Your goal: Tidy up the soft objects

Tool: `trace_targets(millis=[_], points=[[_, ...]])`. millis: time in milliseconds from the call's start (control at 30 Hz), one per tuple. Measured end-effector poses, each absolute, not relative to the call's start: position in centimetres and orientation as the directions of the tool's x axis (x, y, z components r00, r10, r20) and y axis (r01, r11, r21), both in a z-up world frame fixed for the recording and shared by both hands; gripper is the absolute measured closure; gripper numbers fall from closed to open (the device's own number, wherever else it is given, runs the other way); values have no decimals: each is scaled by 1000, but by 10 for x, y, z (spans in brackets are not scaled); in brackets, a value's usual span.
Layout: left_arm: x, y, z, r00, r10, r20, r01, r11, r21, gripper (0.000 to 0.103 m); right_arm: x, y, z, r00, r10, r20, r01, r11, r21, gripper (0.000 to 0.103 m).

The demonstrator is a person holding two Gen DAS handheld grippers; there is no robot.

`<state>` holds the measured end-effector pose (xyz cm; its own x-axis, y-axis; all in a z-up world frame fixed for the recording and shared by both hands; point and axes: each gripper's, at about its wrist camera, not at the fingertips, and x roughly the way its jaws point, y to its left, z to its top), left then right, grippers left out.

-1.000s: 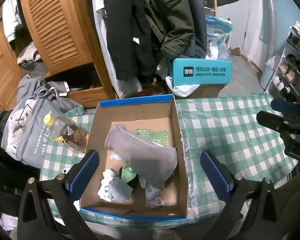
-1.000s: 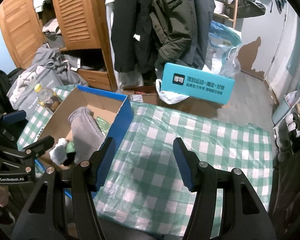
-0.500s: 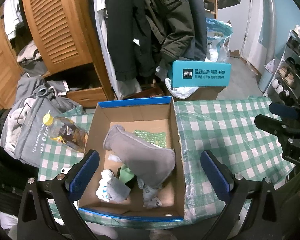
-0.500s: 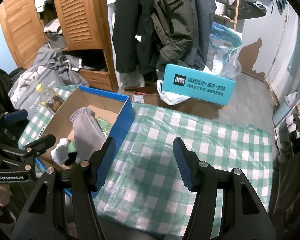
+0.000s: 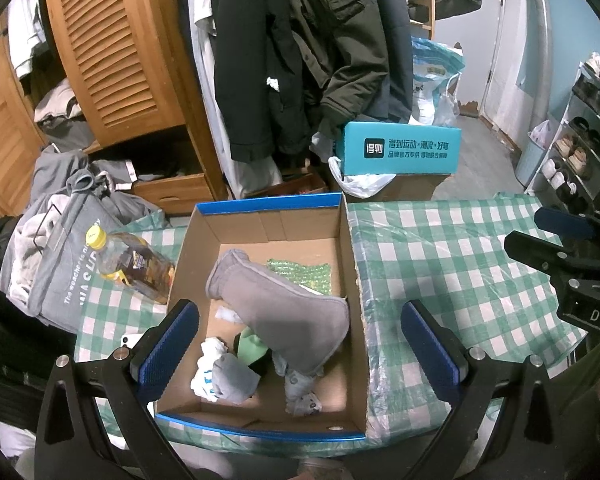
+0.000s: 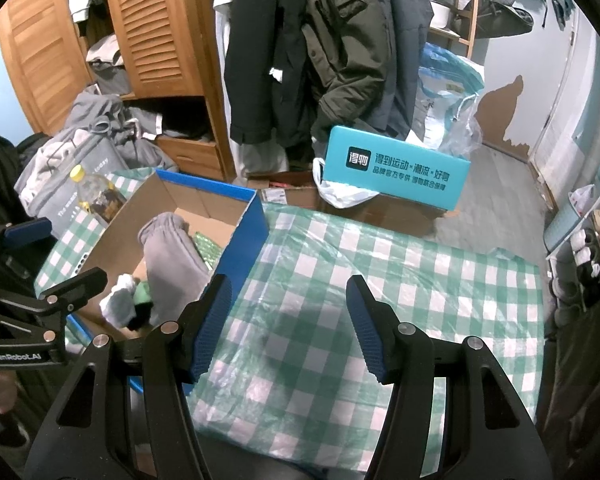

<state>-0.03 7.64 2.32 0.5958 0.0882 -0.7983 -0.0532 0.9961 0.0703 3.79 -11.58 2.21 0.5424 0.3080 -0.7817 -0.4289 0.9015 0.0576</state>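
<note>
Change: hardly any; the view has only drifted slightly.
Left gripper: released, empty above the box.
Right gripper: released over bare tablecloth.
Meaning: socks and slipper look packed already.

In the cardboard box, the grey fabric piece lies over the green bubble wrap and the small green and patterned cloths near the front wall, so only their edges show and their shapes cannot be told. From the right wrist view the box's blue side wall hides most of its floor. The phone at the table's left edge sits behind the left gripper's finger, only a corner showing.
</note>
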Motion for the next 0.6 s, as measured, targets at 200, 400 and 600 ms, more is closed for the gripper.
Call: trace_targets(millis=[200, 400, 600], points=[[-1, 73, 24, 597, 82, -798, -53, 997, 63, 1, 38, -116, 22, 542, 307, -782, -428, 902, 57, 45], [-3, 72, 24, 603, 86, -793, -59, 996, 63, 1, 38, -116, 22, 543, 307, -782, -429, 902, 56, 45], [-5, 72, 26, 613, 81, -786, -59, 997, 56, 1, 38, -115, 23, 541, 307, -783, -429, 901, 56, 45]])
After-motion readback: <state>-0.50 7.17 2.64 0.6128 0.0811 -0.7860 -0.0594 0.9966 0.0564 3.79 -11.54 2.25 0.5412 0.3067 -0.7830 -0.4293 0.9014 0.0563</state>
